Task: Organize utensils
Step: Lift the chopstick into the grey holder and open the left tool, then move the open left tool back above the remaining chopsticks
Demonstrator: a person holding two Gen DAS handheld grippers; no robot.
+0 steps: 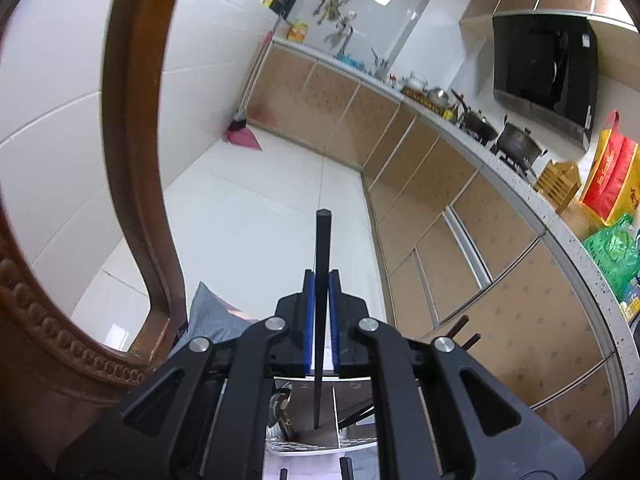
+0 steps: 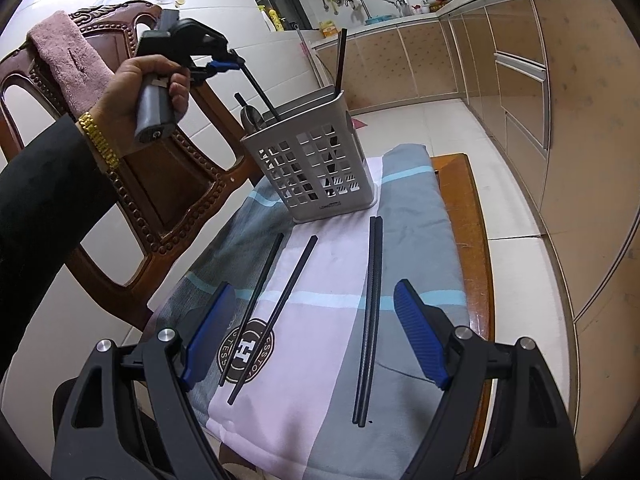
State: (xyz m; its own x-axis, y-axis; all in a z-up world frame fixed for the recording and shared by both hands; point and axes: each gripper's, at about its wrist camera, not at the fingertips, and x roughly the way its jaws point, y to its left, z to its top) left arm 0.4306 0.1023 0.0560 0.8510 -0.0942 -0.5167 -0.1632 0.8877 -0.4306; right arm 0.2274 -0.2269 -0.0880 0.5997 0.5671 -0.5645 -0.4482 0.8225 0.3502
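Note:
My left gripper (image 1: 321,276) is shut on a black chopstick (image 1: 322,236), which stands between the blue pads. In the right wrist view a hand holds this left gripper (image 2: 230,65) above the white slotted utensil holder (image 2: 316,168), and the held chopstick (image 2: 260,92) slants down into it. The holder (image 1: 320,446) also contains a spoon (image 2: 252,118) and an upright chopstick (image 2: 341,60). My right gripper (image 2: 315,286) is open above the folded cloth (image 2: 320,380), empty. Two loose chopsticks (image 2: 276,316) lie under it on the left, and a close pair (image 2: 370,320) lies on the right.
A carved brown chair (image 2: 160,184) with a pink towel (image 2: 68,60) over its back stands left of the holder. The cloth covers a wooden stool (image 2: 476,240). Kitchen cabinets (image 2: 560,120) run along the right, above a white tiled floor.

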